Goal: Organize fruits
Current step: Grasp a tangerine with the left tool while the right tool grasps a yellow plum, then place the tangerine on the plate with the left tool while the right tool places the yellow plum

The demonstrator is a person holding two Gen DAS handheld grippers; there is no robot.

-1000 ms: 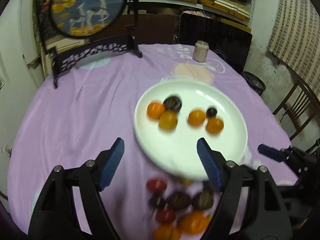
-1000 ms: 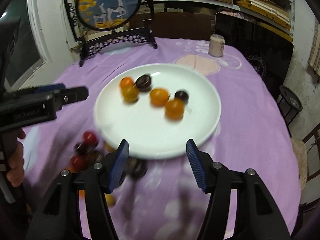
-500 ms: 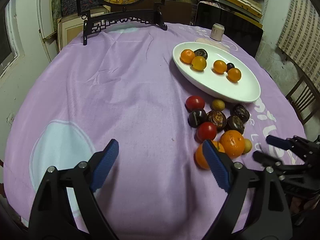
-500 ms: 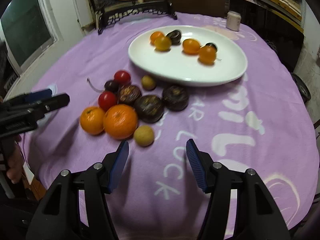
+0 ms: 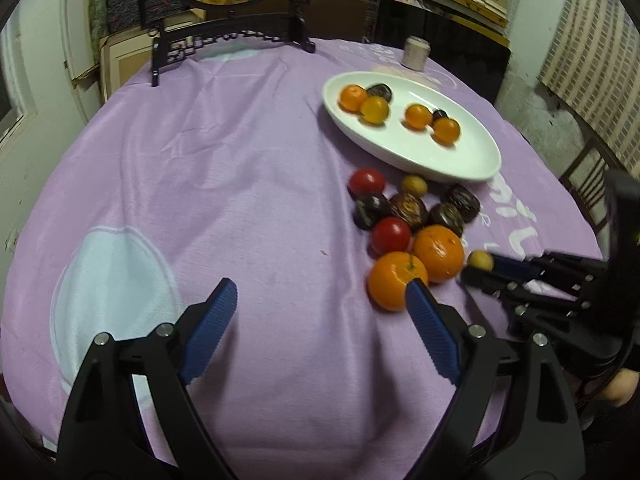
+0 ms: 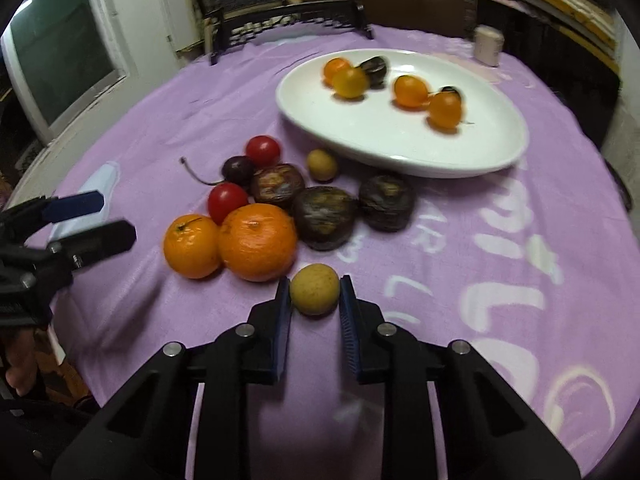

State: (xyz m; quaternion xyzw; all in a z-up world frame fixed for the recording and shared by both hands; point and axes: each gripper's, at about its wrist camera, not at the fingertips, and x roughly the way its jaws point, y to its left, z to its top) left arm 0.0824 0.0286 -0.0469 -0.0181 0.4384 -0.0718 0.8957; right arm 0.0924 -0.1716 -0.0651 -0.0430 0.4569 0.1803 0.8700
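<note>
the right gripper (image 6: 315,296) had just closed its jaws on a small yellow fruit (image 6: 315,294) on the purple table (image 6: 500,280), beside two oranges (image 6: 256,242); the left gripper (image 5: 320,300) hung released near the white plate (image 5: 460,156).

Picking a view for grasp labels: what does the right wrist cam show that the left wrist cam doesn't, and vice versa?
Right wrist only: the right tongs seen head-on, closed on the small yellow-brown fruit, both pads against it; the dark cherry's stem; a window on the left.

Left wrist only: the left tongs from behind, open, nothing between them; a pale round patch on the purple cloth.

Both: the white plate with six small fruits, the loose fruit cluster with two oranges, the small jar.
</note>
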